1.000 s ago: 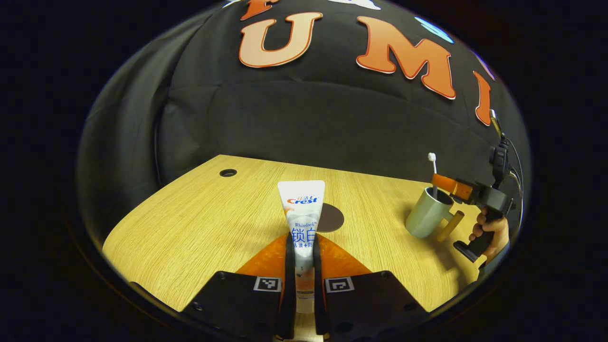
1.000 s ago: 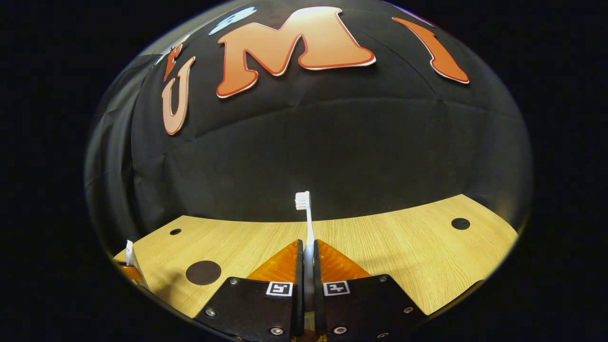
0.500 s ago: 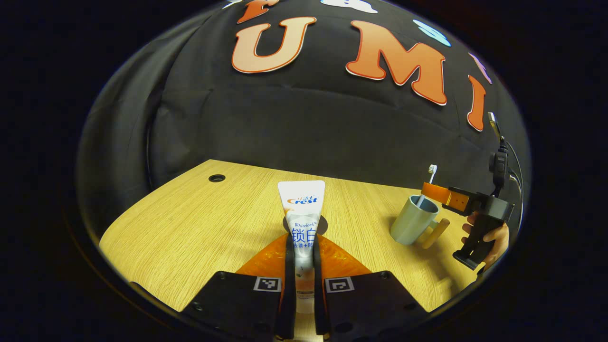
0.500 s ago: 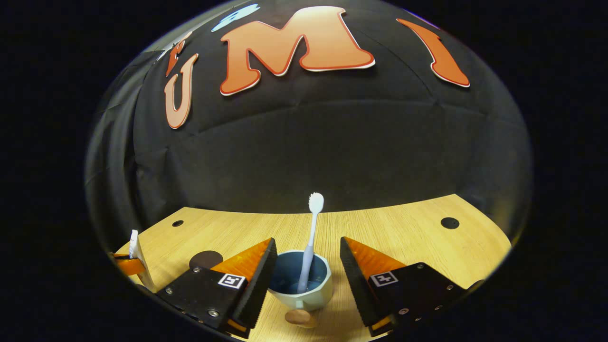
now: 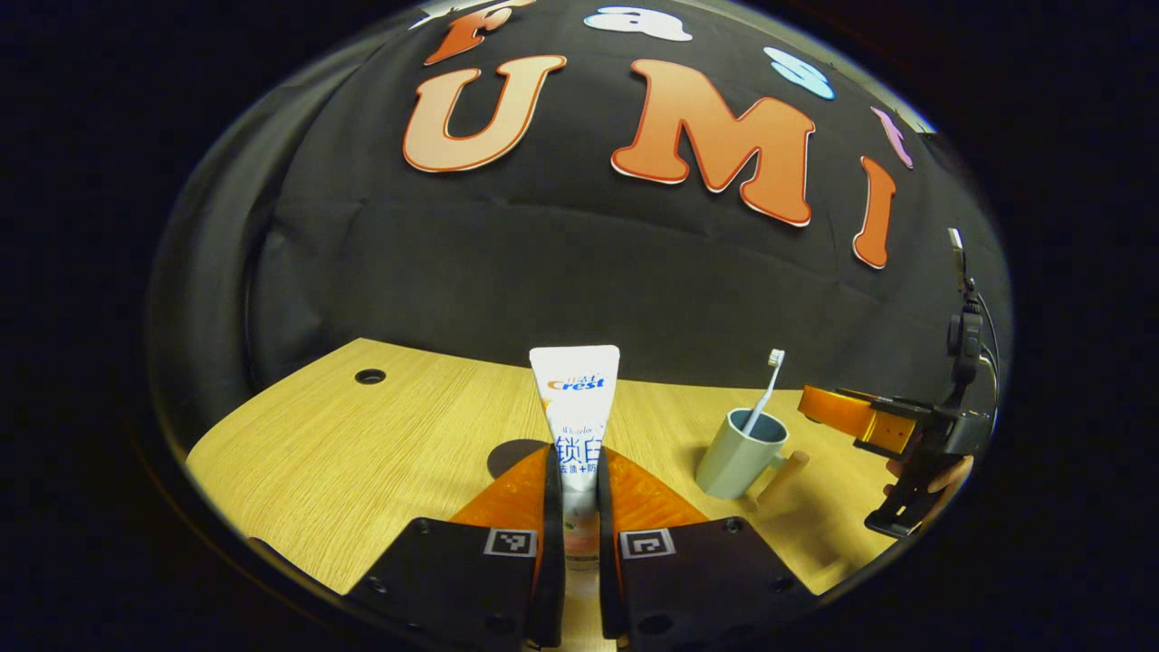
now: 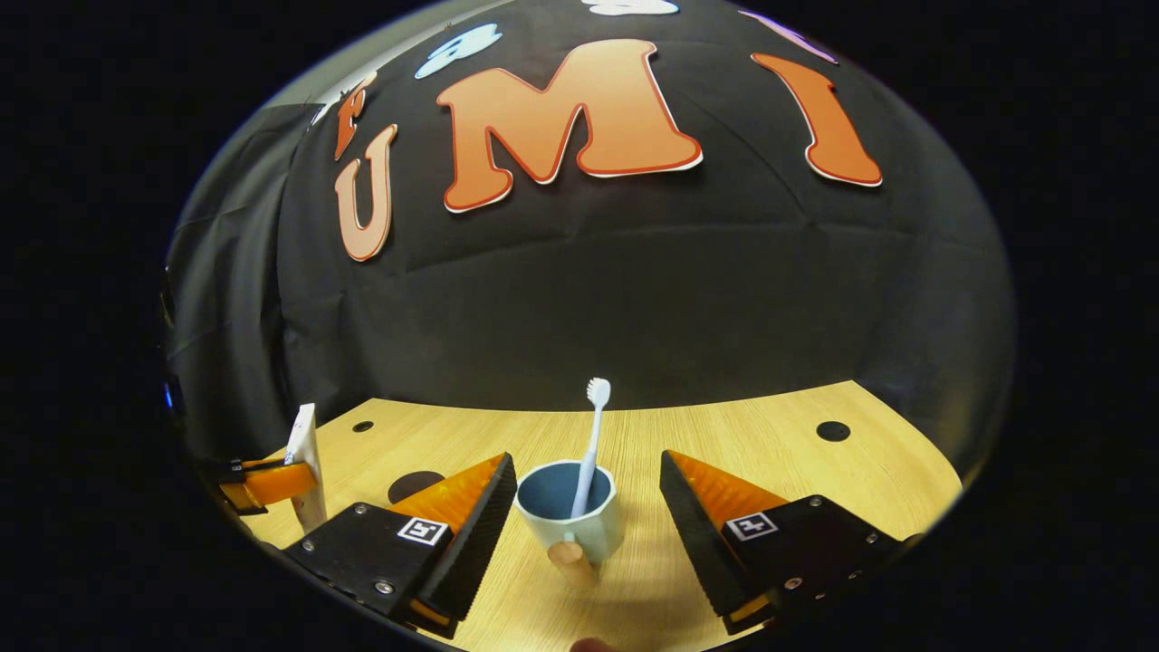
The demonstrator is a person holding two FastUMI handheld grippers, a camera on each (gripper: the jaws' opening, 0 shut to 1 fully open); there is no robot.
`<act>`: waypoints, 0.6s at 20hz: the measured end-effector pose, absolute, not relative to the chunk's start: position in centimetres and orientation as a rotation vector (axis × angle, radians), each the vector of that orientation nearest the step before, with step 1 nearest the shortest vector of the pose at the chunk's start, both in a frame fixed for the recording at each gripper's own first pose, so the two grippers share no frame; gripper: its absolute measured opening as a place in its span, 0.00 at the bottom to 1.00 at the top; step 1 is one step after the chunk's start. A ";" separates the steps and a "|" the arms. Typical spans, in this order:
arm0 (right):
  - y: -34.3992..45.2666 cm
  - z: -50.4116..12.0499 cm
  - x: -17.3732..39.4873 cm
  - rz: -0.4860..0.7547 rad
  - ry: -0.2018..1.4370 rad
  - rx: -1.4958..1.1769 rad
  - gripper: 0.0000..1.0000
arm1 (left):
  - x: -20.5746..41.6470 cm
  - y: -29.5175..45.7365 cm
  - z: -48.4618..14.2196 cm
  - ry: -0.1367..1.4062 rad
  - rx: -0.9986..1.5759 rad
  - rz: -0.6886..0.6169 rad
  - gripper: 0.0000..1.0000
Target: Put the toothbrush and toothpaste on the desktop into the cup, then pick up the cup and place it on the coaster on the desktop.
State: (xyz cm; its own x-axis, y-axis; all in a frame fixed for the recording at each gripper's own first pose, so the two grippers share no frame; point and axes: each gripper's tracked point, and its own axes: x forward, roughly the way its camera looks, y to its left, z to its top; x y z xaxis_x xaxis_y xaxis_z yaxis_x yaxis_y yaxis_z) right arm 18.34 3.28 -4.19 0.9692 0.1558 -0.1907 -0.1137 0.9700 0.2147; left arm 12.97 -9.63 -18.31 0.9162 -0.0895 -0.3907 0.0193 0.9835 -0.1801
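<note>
My left gripper is shut on a white toothpaste tube, held upright above the wooden desktop. A pale blue cup with a wooden handle stands to its right, with a white toothbrush leaning inside. In the right gripper view my right gripper is open, its fingers on either side of the cup and apart from it. The toothbrush stands in the cup, bristles up. The dark round coaster lies left of the cup, partly hidden behind one finger. The coaster also peeks out behind the tube.
The right gripper and the hand holding it show at the right edge of the left gripper view. The left gripper with the toothpaste tube shows at far left in the right gripper view. Cable holes sit near the desk's back corners.
The right gripper opened, let the toothbrush go into the cup and drew back a little. The left gripper with the tube has shifted, so the cup now sits closer to it.
</note>
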 end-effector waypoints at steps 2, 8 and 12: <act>2.6 -3.7 17.6 0.133 0.196 0.190 0.96 | 13.6 -10.7 -17.4 0.377 -0.179 -0.081 0.19; 1.0 -2.6 15.3 0.128 0.160 0.201 0.96 | 16.5 -14.2 -14.2 0.259 -0.171 -0.147 0.19; -0.4 -2.1 13.9 0.123 0.139 0.183 0.96 | 18.3 -17.1 -12.3 0.175 -0.182 -0.186 0.19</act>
